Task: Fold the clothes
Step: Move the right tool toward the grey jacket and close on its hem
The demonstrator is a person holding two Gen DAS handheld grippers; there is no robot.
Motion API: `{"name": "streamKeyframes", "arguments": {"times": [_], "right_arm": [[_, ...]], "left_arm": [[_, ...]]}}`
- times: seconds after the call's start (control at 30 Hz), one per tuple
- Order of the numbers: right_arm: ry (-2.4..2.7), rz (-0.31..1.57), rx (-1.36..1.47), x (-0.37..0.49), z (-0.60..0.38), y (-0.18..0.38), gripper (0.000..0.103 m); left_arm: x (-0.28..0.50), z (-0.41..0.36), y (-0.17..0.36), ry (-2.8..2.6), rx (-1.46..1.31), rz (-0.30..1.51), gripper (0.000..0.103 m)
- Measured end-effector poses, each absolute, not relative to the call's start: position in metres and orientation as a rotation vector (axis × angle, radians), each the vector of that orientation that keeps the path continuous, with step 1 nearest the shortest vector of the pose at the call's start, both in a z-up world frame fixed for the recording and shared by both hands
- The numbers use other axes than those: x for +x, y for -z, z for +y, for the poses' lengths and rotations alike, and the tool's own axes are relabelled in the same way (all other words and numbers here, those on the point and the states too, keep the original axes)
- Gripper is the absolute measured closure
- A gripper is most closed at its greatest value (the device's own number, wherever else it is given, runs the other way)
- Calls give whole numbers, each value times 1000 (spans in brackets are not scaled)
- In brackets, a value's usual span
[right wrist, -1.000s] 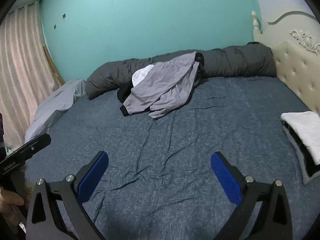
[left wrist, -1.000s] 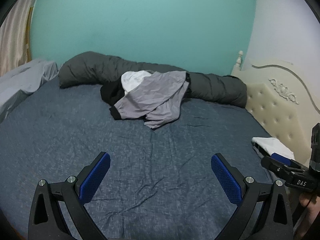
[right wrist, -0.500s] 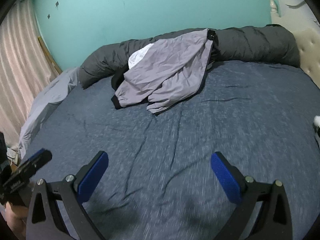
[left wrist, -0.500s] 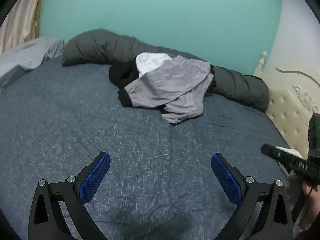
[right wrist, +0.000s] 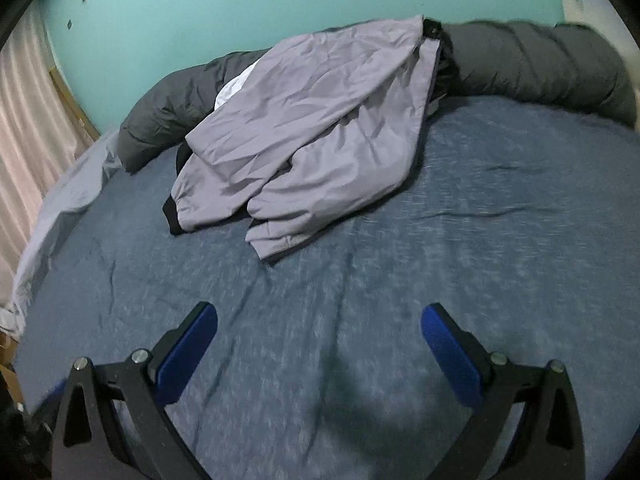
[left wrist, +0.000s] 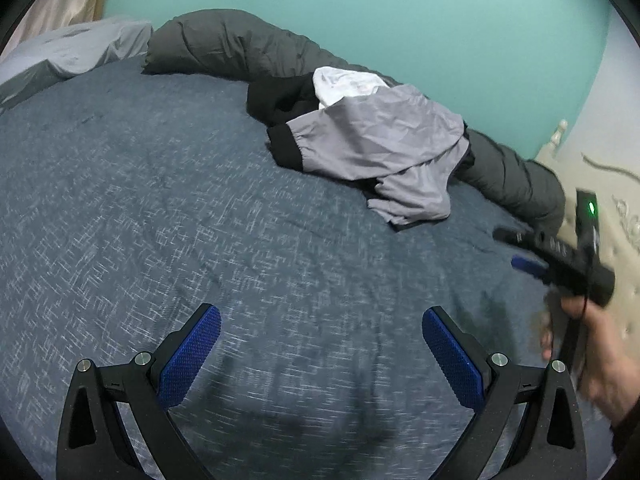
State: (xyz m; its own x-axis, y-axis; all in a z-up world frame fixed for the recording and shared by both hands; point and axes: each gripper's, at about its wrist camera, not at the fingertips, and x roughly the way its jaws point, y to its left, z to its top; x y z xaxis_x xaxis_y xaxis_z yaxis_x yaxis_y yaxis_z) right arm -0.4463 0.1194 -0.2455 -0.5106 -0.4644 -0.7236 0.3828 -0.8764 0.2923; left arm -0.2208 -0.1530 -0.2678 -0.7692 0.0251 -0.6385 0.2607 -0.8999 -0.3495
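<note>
Plainly the step in hand is the approach: nothing is gripped yet, and both tools hover over bare bedding with the clothes well ahead of them. At the far left edge of the bed (left wrist: 120, 208) lies a pale grey pillow (left wrist: 76, 50), and beside it begins a dark grey rolled duvet (left wrist: 224, 46) that runs along the teal wall toward the cream headboard (left wrist: 616, 216) on the right. The left tool (left wrist: 320, 344) stands with its blue pads wide apart and empty, low over the blue-grey sheet. Farther on, right of centre in its view, the heap of clothes rests partly on the sheet and partly against the duvet: a black garment (left wrist: 280, 98) at the left, a white garment (left wrist: 346, 84) tucked behind, and a crumpled light grey jacket (left wrist: 384, 140) on top with a black cuff (left wrist: 285, 148) turned toward the near side. At the right edge the right tool (left wrist: 560, 256) is seen from the side, held in a hand (left wrist: 600, 356); in its own view the right tool (right wrist: 319, 340) is likewise spread wide and holds nothing, with the jacket (right wrist: 316, 128) lying far and centre. The next move, I judge, calls for carrying both tools forward to the jacket's near hem and cuff, closing on the thin cloth, and drawing it out flat on the open sheet. Blur hides finer detail.
</note>
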Motion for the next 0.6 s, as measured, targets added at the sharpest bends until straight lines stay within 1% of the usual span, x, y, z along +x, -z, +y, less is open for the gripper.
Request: {"name": "streamKeyframes", "arguments": {"times": [0.07, 0.2, 0.4, 0.47, 0.53, 0.57, 0.6], "right_arm": [[2352, -120, 1182, -462, 111, 253, 4], [2334, -118, 1201, -492, 94, 266, 18], [2304, -190, 1231, -534, 73, 285, 19], [2295, -209, 1234, -546, 65, 291, 22], [2291, -224, 1238, -557, 57, 295, 34], [2294, -237, 1233, -562, 54, 297, 38], [2298, -246, 1232, -566, 50, 298, 46]], "left_arm": [[-223, -157, 273, 2760, 1014, 641, 0], [-224, -165, 279, 2737, 1021, 675, 0], [-227, -171, 287, 2728, 1039, 706, 0], [-228, -174, 289, 2724, 1035, 695, 0], [-227, -176, 290, 2714, 1031, 706, 0], [-227, -178, 291, 2711, 1033, 717, 0], [-227, -178, 292, 2713, 1037, 717, 0]]}}
